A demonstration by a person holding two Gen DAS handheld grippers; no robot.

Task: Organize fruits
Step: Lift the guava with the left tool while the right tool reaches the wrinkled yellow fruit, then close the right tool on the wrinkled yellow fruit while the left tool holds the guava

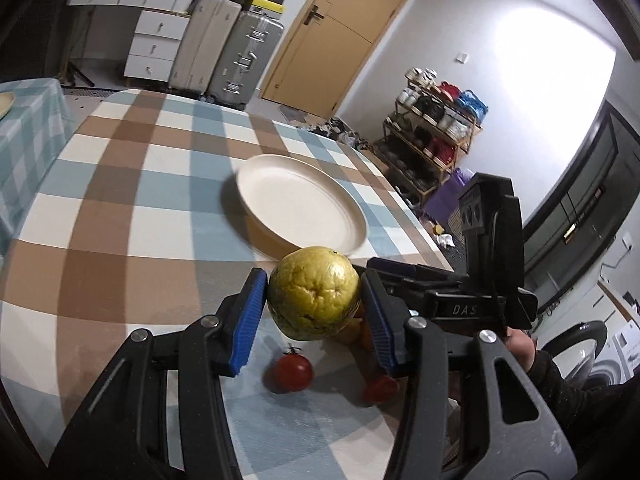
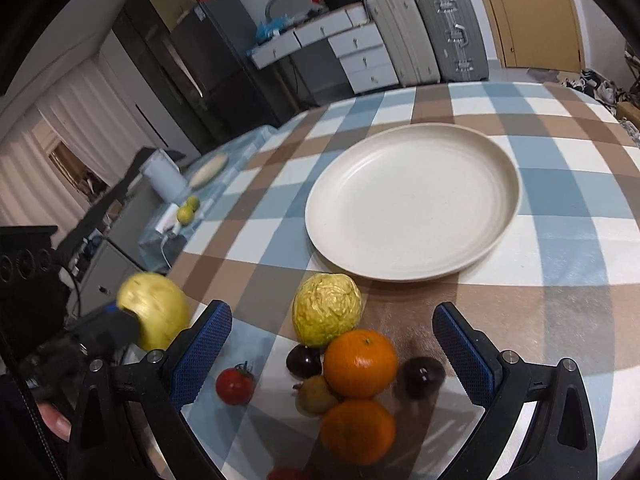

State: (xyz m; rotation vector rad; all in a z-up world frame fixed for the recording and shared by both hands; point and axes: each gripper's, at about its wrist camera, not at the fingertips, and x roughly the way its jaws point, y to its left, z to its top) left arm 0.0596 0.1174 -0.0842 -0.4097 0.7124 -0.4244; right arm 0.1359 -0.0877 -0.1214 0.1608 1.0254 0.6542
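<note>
My left gripper (image 1: 314, 304) is shut on a yellow-green guava (image 1: 314, 294) and holds it above the checked table, in front of the empty cream plate (image 1: 304, 204). The held guava also shows in the right wrist view (image 2: 154, 310), at the left. My right gripper (image 2: 332, 344) is open over a pile of fruit: a second guava (image 2: 326, 308), two oranges (image 2: 360, 362) (image 2: 357, 431), two dark plums (image 2: 304, 360) (image 2: 423, 376), a small brownish fruit (image 2: 316, 394) and a red tomato (image 2: 235, 386). The plate (image 2: 412, 200) lies beyond the pile.
The tomato (image 1: 293, 372) lies on the cloth under the left gripper. A second table at the left holds two limes (image 2: 188, 210) and a white kettle (image 2: 162, 176). Suitcases (image 2: 424, 36), drawers and a shoe rack (image 1: 432, 132) stand beyond the table edge.
</note>
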